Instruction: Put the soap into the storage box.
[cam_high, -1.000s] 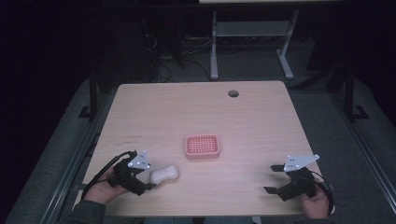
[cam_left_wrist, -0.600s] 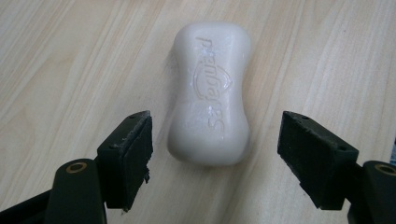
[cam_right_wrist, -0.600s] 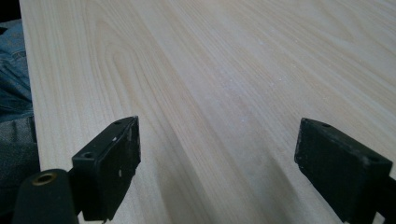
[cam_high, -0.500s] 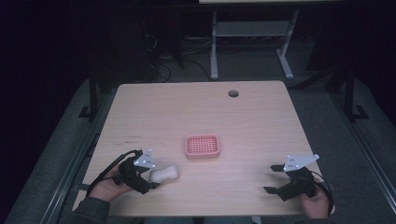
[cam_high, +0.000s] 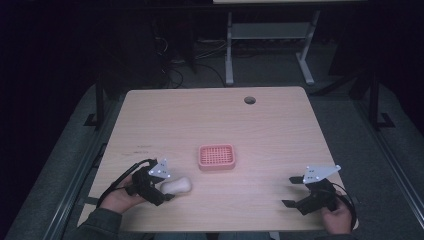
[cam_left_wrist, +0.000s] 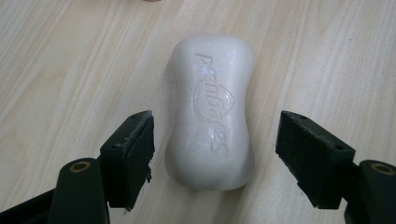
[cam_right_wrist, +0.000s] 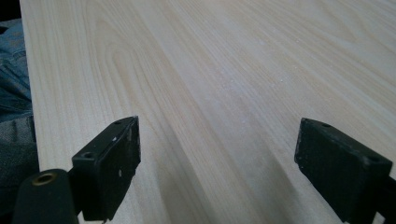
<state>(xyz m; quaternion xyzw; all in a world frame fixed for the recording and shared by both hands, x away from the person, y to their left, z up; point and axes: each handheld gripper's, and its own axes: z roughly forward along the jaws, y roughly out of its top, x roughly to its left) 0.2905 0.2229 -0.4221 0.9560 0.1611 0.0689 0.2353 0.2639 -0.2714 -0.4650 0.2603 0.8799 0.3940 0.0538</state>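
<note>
A white bar of soap (cam_high: 177, 186) (cam_left_wrist: 212, 121) lies flat on the wooden table (cam_high: 210, 120) near its front left. My left gripper (cam_high: 162, 192) (cam_left_wrist: 217, 156) is open, its jaws on either side of the soap's near end with a gap on each side. A pink slotted soap dish (cam_high: 216, 156) sits just right of and beyond the soap, near the table's middle. My right gripper (cam_high: 291, 192) (cam_right_wrist: 243, 163) rests open at the front right, with bare wood between its jaws.
A round cable hole (cam_high: 249, 100) sits near the table's far edge. The table's front edge (cam_right_wrist: 32, 116) runs close by the right gripper, with denim cloth (cam_right_wrist: 11, 79) beyond it. A desk frame (cam_high: 267, 45) stands on the dark floor behind.
My left gripper has slid a little to the right, bringing its jaws around the soap's end. The right gripper has stayed put.
</note>
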